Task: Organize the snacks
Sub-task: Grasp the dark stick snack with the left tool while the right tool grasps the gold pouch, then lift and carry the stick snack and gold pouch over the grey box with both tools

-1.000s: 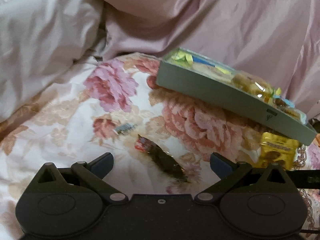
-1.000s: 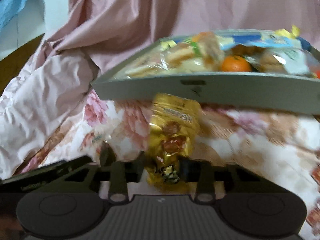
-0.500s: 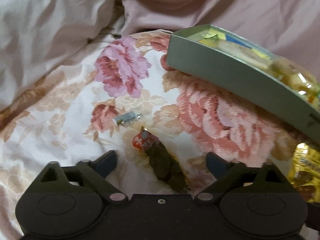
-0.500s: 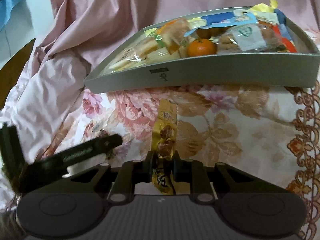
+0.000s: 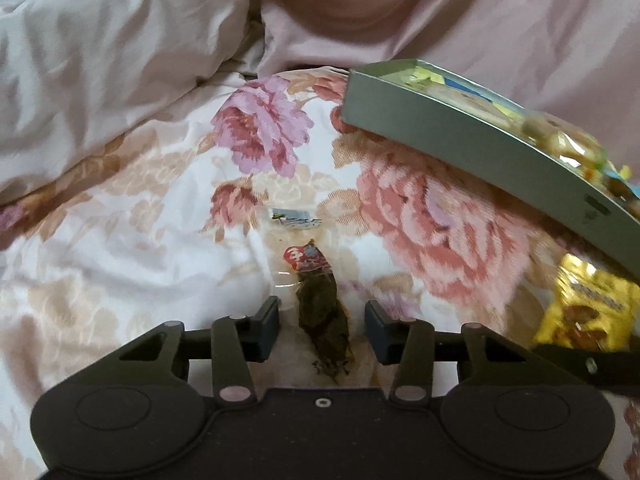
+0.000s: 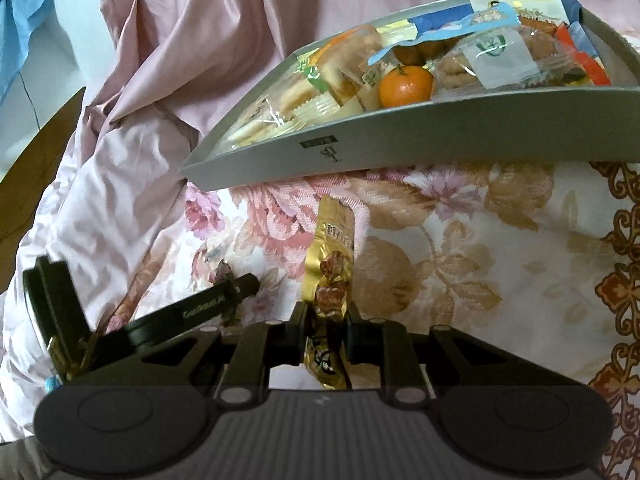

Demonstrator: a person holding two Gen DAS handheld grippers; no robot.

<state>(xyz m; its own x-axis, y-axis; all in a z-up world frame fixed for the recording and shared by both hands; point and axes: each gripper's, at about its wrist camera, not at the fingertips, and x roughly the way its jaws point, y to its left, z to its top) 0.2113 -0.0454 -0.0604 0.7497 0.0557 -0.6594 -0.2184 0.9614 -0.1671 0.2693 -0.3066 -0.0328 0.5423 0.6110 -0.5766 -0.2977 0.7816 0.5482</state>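
Left wrist view: the left hand-held gripper (image 5: 322,326) points down at a floral bedspread (image 5: 120,264). A dark brown snack in a clear wrapper (image 5: 324,312) lies on the cloth between its fingers, long axis running almost straight ahead along the gripper's pointing line, the red-printed end farthest away. The jaws are closing, but a sliver of cloth still shows on either side of the snack, so the pads do not press it yet. A small torn scrap of wrapper (image 5: 296,217) lies just beyond. The grey snack box (image 5: 460,136), already holding packets, rests on the bedspread ahead and to the right, with pink bedding (image 5: 400,12) heaped behind it. At the right edge the yellow snack packet (image 5: 588,312) appears, well clear of the brown one.

Right wrist view: the right hand-held gripper (image 6: 325,334) has its jaws drawn in tight on the gold packet (image 6: 330,280), pinching its lower part; the packet stands up out of the fingers, long axis pointing toward the box (image 6: 400,140) directly ahead. A mandarin (image 6: 405,86) and several wrapped biscuits fill the box. The left gripper's finger shows at lower left. The right hand looks the nearer to the box; its packet seems ready to go over the near wall.
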